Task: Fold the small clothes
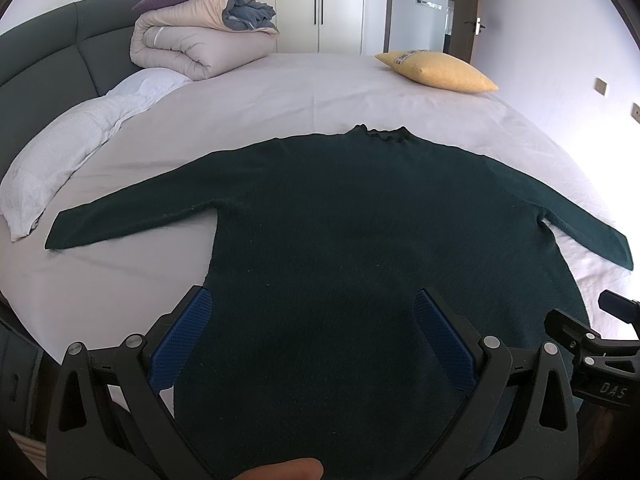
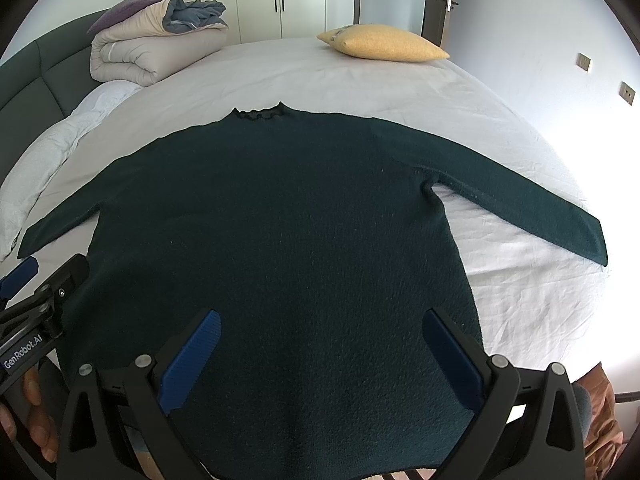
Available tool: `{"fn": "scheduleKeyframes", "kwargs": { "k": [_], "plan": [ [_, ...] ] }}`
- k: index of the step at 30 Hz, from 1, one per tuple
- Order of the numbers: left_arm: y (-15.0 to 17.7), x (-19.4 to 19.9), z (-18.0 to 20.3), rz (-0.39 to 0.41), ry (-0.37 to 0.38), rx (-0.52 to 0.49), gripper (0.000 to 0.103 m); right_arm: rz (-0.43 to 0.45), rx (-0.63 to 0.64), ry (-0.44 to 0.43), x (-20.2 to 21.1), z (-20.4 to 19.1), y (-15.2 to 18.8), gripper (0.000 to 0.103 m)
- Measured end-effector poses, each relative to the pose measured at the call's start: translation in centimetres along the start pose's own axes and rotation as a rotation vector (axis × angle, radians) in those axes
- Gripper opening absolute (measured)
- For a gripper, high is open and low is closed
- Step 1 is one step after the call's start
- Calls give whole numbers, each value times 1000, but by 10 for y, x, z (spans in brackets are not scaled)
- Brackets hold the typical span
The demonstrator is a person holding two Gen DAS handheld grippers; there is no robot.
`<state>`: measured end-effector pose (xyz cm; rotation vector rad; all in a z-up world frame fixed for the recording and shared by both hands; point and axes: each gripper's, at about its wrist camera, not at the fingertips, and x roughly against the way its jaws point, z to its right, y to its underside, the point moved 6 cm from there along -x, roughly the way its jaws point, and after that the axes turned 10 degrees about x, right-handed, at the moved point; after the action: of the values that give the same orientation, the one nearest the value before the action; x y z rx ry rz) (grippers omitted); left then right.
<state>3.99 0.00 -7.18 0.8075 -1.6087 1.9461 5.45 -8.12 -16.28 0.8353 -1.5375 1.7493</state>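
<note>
A dark green sweater (image 1: 360, 216) lies flat on the bed (image 1: 280, 92), sleeves spread, collar toward the far side. The left gripper (image 1: 312, 340) and right gripper (image 2: 320, 360) both stand wide open over the hem, holding nothing. Only the left view shows a fingertip (image 1: 280, 470); only the right view shows a hand (image 2: 32, 412) gripping the left tool.

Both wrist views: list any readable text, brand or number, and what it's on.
"GenRobot.AI": white lettering on the left gripper body, seen in the right wrist view.
"DAS": embossed on the right gripper body in the left wrist view, upside down and partly cut off.
Print on the yellow pillow and the purple pillow: too small to read.
</note>
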Motion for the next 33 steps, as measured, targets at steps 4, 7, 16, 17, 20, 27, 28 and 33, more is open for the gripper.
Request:
{"fn": "scheduleKeyframes", "kwargs": {
  "k": [4,7,16,17,20,27,28,33],
  "plan": [
    [-1,-2,2,13,-4,-6,103,-4,-2,-5,-1,2,-1,103],
    [2,0,7,46,1,-40,103,-11,-7,-26,-4,5,-3,103],
    [16,-19,15,-9,-2,-120,103,39,-215,-80,-9,92,-2,103],
    [16,-23,15,-30,36,-94,103,44,-274,-90,-10,108,1,103],
    [12,-33,14,-103,244,17,103,48,-343,-121,-14,127,5,103],
    [5,-55,-17,-187,265,152,103,41,-344,-171,-34,132,9,99],
    [-1,-55,-29,-164,252,187,103,45,-364,-179,-36,139,9,99],
    [-45,-65,-128,-44,268,482,103,95,-385,-209,-34,158,6,99]
  ]
}}
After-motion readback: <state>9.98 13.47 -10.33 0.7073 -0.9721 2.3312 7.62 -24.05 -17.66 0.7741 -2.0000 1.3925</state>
